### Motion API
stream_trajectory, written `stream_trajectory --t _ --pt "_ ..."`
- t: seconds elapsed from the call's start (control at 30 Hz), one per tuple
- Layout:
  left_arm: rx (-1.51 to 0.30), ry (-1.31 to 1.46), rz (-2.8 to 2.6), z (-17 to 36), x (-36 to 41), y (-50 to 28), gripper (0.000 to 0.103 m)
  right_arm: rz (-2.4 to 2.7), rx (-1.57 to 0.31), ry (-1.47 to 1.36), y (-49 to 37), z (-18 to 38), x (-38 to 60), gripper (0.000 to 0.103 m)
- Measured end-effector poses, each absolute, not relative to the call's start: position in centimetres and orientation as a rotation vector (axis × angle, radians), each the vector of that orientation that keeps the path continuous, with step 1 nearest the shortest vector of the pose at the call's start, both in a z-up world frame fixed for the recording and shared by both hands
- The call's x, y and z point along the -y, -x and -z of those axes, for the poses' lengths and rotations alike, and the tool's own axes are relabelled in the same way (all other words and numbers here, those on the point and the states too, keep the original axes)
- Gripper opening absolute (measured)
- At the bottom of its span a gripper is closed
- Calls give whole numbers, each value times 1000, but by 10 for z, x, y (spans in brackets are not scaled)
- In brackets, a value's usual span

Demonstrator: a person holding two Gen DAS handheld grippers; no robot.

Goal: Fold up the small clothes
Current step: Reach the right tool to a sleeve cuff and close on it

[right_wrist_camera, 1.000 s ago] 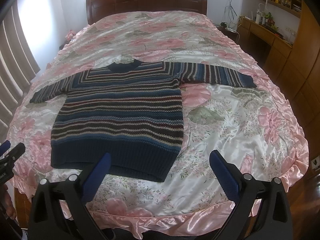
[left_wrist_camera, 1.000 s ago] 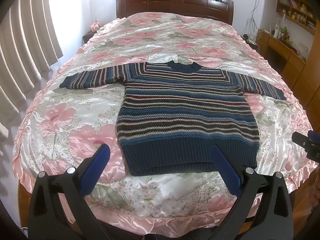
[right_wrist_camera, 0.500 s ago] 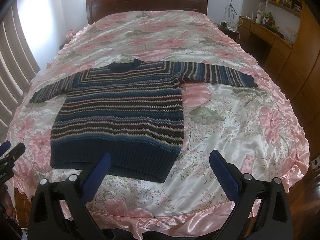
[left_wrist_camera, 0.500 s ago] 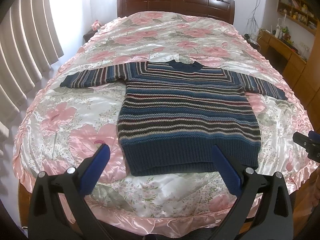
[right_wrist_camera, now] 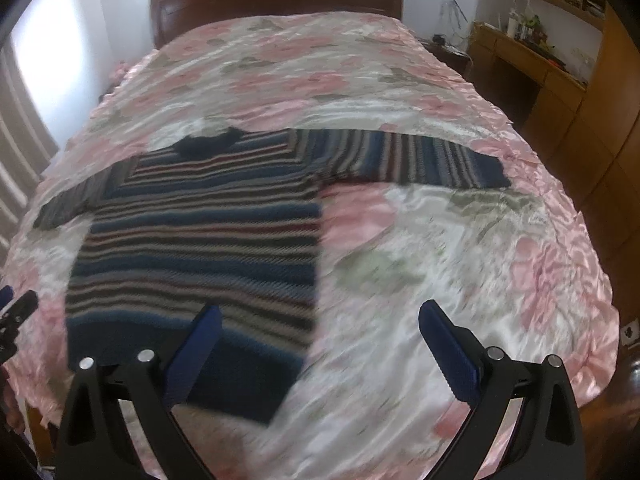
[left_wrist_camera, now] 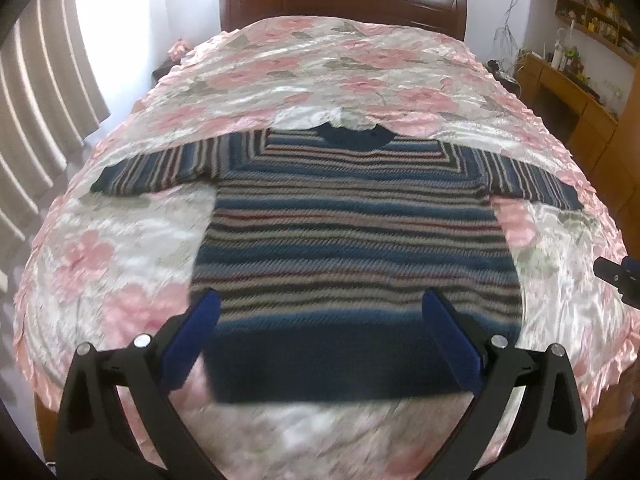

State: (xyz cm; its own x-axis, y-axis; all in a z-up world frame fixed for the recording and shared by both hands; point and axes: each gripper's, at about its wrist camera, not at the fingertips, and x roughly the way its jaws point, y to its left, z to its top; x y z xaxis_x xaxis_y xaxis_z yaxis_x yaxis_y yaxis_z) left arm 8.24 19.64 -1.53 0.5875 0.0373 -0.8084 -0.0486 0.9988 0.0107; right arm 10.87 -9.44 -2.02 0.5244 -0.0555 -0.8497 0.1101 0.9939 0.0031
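Striped sweater [left_wrist_camera: 352, 240] flat on floral bedspread [left_wrist_camera: 120, 240], both grippers—left gripper [left_wrist_camera: 320, 336], right gripper [right_wrist_camera: 320, 340]—wide apart, empty, at six o'clock.

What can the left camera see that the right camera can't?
Only the left wrist view shows the beige pleated curtain's wide folds and the striped knitted sweater's left sleeve complete, ending in a dark cuff.

Only the right wrist view shows the sweater's right sleeve cuff clearly, plus the bare dark wooden floor beside the bed.

Both show the sweater lying flat on the pink floral satin bedspread, the dark wooden headboard, and each gripper's jaws wide open, holding nothing.
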Motion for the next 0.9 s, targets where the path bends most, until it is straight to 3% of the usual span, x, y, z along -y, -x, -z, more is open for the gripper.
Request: stream_trajectory --t 0.47,0.67,0.9 --pt "-901 43 1 54 -39 -280 100 239 -1128 -162 -292 93 317 99" --pt "-933 31 29 83 34 -342 100 275 -1189 -274 -328 132 392 99" --pt "-951 5 11 116 66 -377 100 325 -1240 -335 -346 169 453 99"
